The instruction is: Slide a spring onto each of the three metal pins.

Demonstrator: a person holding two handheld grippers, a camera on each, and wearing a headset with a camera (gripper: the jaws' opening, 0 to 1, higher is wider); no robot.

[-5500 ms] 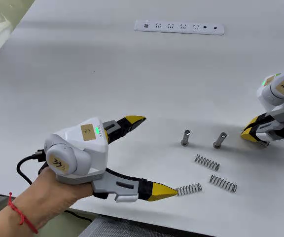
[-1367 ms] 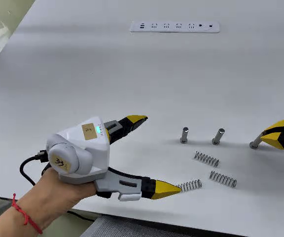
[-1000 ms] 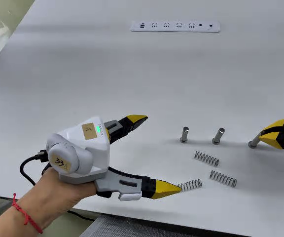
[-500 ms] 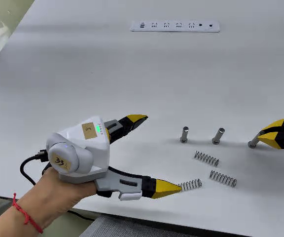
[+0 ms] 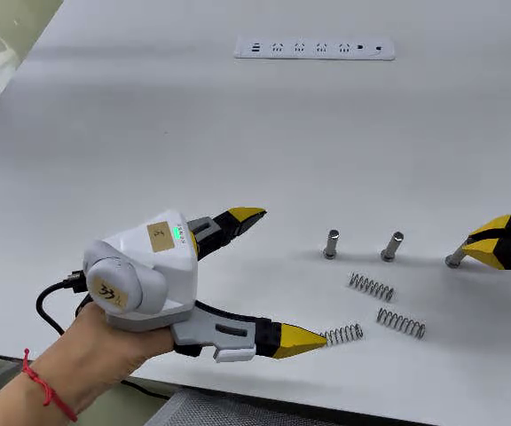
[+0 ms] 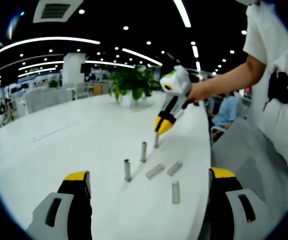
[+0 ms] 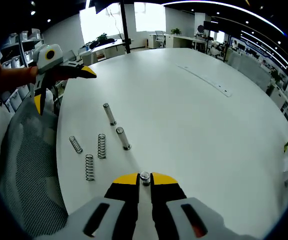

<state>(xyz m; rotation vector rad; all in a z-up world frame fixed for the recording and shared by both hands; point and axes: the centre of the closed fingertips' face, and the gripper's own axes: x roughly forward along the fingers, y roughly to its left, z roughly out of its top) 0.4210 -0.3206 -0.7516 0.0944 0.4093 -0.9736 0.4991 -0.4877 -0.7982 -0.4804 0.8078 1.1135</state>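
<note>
Silvery capped pin (image 7: 145, 176) sits between right fingers (image 7: 126, 181); coiled springs (image 7: 102, 146) lie flat.

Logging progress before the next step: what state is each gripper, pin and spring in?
left gripper: open, holding nothing.
right gripper: shut on the third pin.
third pin: tilted, no spring.
two free pins: standing, bare.
three springs: lying loose on the table.
</note>
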